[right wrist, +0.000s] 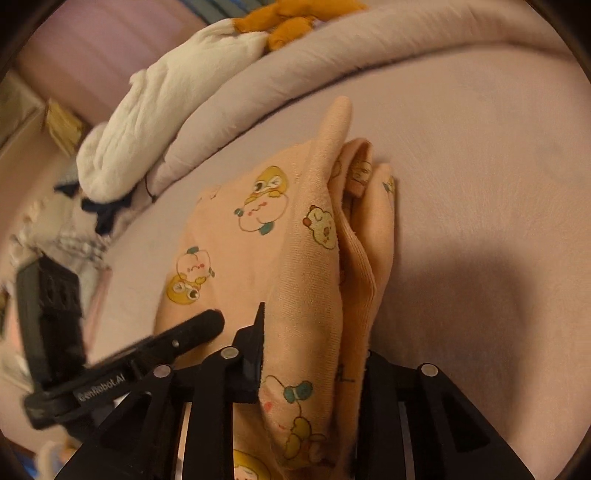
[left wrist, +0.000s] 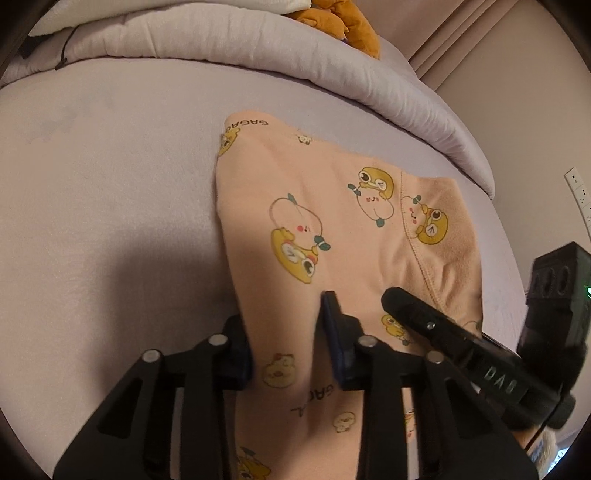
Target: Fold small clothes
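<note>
A peach garment (left wrist: 332, 206) printed with yellow cartoon ducks lies partly folded on the pale bed sheet (left wrist: 110, 166). My left gripper (left wrist: 284, 317) is shut on a bunched fold of its near edge, and the cloth runs up between both fingers. The right gripper's black finger (left wrist: 436, 325) rests on the cloth just to the right. In the right wrist view the garment (right wrist: 258, 229) stands gathered in upright folds. My right gripper (right wrist: 314, 332) is shut on that bunch, with its right finger hidden behind the cloth. The left gripper's finger (right wrist: 184, 332) lies beside it.
A rolled lilac duvet (left wrist: 258, 48) borders the far side of the bed, with a white blanket (right wrist: 155, 122) and an orange plush toy (left wrist: 343, 22) on it. A wall socket (left wrist: 580, 195) is at the right. Loose clothes (right wrist: 74, 229) lie at the left.
</note>
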`<state>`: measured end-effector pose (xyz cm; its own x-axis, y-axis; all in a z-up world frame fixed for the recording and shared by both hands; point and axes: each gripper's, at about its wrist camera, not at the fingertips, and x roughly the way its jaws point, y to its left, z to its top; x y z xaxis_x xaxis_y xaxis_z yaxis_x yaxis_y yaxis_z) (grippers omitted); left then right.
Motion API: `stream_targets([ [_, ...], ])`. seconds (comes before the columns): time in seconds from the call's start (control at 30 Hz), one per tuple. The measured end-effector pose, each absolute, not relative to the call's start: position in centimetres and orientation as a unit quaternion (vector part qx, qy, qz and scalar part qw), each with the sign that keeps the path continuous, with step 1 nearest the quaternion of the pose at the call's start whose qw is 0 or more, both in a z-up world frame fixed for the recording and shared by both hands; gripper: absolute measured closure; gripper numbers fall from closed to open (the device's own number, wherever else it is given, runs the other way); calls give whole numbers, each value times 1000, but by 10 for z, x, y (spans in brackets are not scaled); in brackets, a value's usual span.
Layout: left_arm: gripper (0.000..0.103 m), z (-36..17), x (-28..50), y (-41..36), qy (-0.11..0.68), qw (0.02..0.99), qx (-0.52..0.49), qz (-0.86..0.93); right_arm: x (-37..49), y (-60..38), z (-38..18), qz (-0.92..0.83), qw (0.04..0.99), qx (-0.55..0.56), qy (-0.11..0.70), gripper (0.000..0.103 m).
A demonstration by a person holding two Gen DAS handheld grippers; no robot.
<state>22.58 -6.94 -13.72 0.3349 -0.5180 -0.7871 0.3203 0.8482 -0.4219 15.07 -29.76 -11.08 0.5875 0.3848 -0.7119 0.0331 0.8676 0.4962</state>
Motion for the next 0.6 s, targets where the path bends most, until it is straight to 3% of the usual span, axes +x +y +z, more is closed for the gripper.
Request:
stream_targets([
  [0.6, 80, -108, 130, -35, 512, 810, -85, -271, 66, -260, -68, 120, 887, 190, 403, 81],
])
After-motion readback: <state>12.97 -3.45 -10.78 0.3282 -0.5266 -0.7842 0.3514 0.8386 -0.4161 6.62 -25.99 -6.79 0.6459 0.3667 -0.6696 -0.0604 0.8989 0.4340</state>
